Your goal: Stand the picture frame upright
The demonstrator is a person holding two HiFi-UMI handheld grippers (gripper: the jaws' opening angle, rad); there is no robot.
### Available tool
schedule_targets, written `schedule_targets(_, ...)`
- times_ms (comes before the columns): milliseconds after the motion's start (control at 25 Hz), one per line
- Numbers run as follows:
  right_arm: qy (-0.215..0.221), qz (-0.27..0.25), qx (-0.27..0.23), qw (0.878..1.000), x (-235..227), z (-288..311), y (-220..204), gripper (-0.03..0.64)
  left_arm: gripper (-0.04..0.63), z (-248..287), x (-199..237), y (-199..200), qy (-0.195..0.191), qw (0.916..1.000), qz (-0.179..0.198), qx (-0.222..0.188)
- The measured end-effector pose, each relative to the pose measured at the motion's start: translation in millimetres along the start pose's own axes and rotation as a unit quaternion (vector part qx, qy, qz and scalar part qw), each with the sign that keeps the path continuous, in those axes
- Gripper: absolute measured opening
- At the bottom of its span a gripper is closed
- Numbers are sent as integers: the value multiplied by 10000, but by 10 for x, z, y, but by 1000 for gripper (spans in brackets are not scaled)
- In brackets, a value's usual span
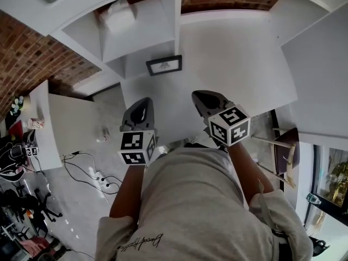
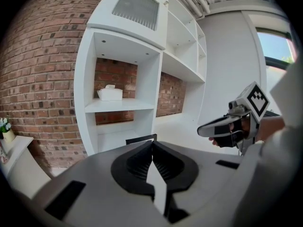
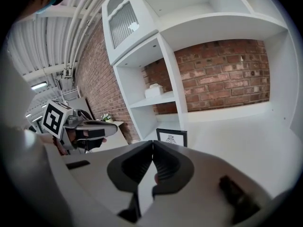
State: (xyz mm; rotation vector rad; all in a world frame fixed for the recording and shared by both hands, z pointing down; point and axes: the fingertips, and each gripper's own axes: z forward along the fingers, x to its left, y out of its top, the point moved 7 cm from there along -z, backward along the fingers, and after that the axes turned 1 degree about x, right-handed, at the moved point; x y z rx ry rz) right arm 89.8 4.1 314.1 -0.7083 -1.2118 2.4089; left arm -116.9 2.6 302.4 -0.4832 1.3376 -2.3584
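Picture frame (image 1: 164,65) stands upright on the white counter (image 1: 239,53), at the foot of the shelf unit (image 1: 138,37); a tissue box (image 1: 118,15) sits on the shelf above it. Left gripper (image 1: 144,101) and right gripper (image 1: 199,95) are side by side in the air, well apart from the frame, pointing toward it. Jaws of both are closed tip to tip with nothing between them.
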Motion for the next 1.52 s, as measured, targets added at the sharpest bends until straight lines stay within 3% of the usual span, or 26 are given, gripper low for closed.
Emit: schedule_targets(1520,276,-214,-41,9994,150,111,81,28,17,-51,-116,41,-232,9997,13,-45)
